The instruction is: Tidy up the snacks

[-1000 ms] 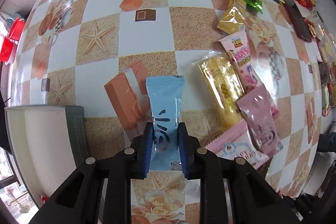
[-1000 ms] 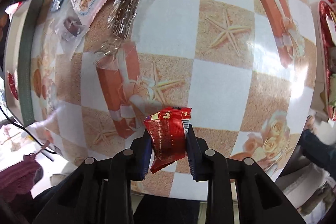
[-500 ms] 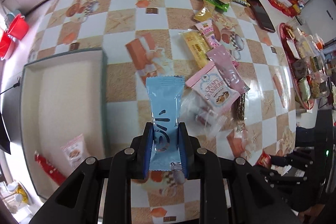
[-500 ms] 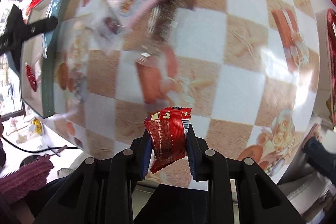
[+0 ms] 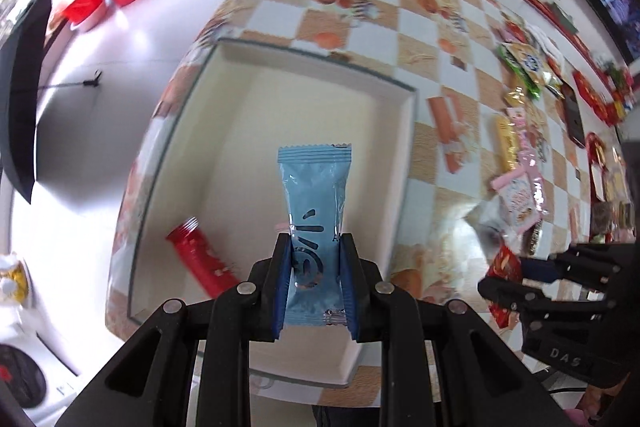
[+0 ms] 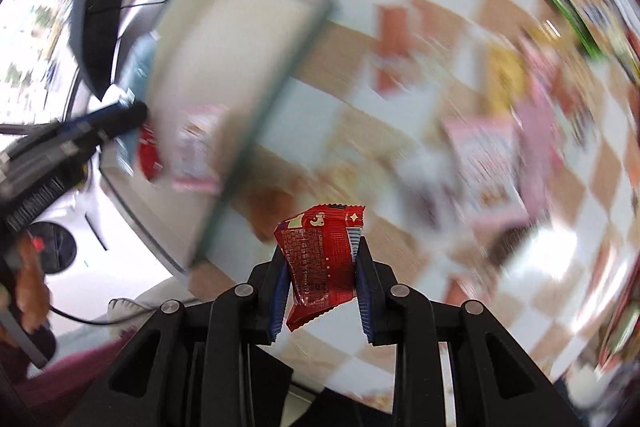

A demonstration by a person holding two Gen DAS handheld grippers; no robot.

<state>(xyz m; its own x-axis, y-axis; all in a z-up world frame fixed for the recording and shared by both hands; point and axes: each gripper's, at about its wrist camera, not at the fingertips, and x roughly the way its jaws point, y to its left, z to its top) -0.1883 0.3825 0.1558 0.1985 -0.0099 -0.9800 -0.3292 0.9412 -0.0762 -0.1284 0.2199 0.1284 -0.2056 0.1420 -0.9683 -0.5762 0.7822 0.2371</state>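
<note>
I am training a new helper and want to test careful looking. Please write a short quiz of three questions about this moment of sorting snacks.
1. True or false: the left gripper holds a blue packet over the white tray.
2. What does the right gripper hold? A) a yellow packet B) a red packet C) nothing
3. Fill in: inside the tray, left of the blue packet, lies a ___ snack.

Key
1. True: the packet is clamped between the jaws, with the tray below it.
2. B
3. Red.
</note>
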